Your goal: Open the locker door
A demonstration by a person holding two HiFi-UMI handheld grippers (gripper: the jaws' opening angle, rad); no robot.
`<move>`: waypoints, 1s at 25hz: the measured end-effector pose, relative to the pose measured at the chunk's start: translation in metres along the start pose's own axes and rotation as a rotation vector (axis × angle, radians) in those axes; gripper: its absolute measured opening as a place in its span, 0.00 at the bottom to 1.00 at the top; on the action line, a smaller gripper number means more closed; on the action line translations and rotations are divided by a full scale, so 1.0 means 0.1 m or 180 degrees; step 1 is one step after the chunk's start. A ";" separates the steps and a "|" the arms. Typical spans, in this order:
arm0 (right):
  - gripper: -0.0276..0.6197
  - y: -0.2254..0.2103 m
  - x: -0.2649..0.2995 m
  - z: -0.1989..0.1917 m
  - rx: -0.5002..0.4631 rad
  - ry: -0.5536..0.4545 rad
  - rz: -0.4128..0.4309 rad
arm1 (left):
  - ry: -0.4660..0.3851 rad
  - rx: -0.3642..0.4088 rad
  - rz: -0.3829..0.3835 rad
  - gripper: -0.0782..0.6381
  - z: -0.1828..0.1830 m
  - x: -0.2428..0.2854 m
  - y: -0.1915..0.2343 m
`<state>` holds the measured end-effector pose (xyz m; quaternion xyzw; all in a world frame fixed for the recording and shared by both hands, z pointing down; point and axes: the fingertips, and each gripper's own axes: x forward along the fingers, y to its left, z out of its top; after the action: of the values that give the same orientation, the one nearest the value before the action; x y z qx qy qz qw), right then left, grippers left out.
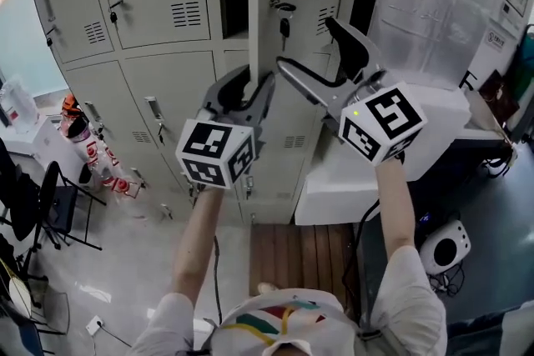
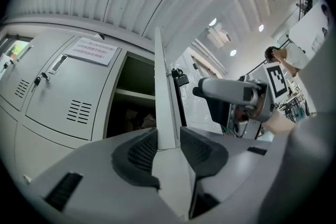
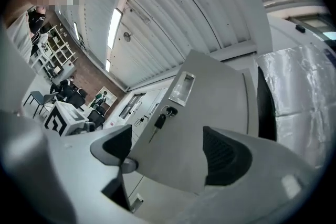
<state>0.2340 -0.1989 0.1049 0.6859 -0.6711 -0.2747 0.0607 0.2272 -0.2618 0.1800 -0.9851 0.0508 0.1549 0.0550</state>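
1. Left gripper — its jaws are narrowed onto the free edge of the locker door, 1 pad pressing on each side.
2. Right gripper — jaws wide, gripping nothing; the door's outer face and its key lie just beyond them.
3. The dark open compartment shows left of the left jaws.

Door edge stands between the left gripper's jaws, with the compartment to its left. Door face lies just ahead of the right gripper, and the key on it is nearer the left jaw.
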 end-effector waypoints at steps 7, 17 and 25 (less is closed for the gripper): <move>0.68 -0.05 -0.67 -0.16 0.0156 -0.0007 -0.0418 | -0.0132 0.0007 -0.0244 0.31 0.07 -0.04 -0.38; 0.67 -0.23 -1.29 -0.27 0.0202 0.0104 -0.0963 | -0.0265 0.0017 -0.0558 0.31 0.13 0.10 -0.87; 0.67 -0.36 -1.70 -0.42 0.0292 0.0236 -0.1279 | -0.0366 0.0062 -0.0930 0.31 0.20 0.26 -1.34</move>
<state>0.2944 -0.0454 0.1744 0.8176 -0.5300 -0.2250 -0.0021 0.2618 -0.1285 0.1653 -0.9709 -0.0948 0.2008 0.0892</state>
